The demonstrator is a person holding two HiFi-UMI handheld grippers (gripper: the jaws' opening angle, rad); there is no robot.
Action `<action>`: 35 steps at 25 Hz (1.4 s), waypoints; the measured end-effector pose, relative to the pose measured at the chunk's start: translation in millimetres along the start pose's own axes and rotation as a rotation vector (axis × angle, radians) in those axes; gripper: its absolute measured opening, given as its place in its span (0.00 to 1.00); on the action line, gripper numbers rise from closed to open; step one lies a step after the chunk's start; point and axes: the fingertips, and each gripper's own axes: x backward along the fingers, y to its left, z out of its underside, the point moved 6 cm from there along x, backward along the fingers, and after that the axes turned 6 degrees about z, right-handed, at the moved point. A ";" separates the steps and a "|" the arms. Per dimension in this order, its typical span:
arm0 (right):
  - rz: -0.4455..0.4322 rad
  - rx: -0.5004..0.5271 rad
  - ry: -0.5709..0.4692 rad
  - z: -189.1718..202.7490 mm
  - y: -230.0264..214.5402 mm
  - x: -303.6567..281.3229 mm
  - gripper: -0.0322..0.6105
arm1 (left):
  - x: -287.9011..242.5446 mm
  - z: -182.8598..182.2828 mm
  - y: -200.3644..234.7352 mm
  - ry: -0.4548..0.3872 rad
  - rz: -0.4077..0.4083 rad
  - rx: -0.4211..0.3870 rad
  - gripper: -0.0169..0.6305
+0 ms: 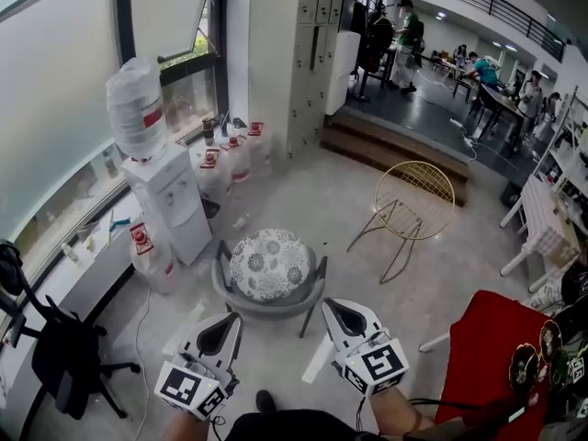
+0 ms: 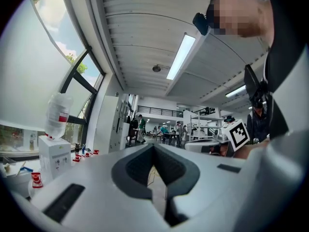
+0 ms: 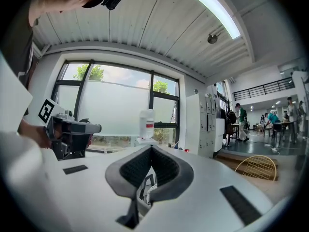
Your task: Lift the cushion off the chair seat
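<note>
Well, my left gripper (image 1: 228,325) hovers near, its fingers clenched on nothing. Just beyond, ahead of both grippers, the round white floral-patterned cushion (image 1: 269,265) lies on the grey tub chair (image 1: 266,309). It looks soft, light and floppy, so I'd pinch its rim at opposite sides. My right gripper (image 1: 334,309) is likewise clenched and empty.
</note>
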 end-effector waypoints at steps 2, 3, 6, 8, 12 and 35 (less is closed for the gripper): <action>0.014 0.009 0.007 -2.6 2.9 -12.3 0.06 | -3.7 0.5 13.4 0.002 0.025 0.008 0.04; 0.020 0.014 0.010 -2.8 4.2 -17.9 0.06 | -5.0 1.7 19.2 0.003 0.034 0.013 0.04; 0.046 0.024 0.018 -1.5 3.5 -30.0 0.06 | -10.1 5.4 34.1 0.002 0.050 0.029 0.04; 0.063 0.020 0.023 -3.0 -1.1 -36.1 0.06 | -13.8 4.7 41.6 0.002 0.051 0.038 0.04; 0.064 0.020 0.029 -5.0 -10.8 -46.2 0.06 | -22.7 3.7 49.6 0.005 0.051 0.054 0.04; -0.051 0.003 -0.074 -8.5 -181.0 -128.0 0.06 | -202.7 -4.2 55.4 -0.020 -0.052 0.059 0.04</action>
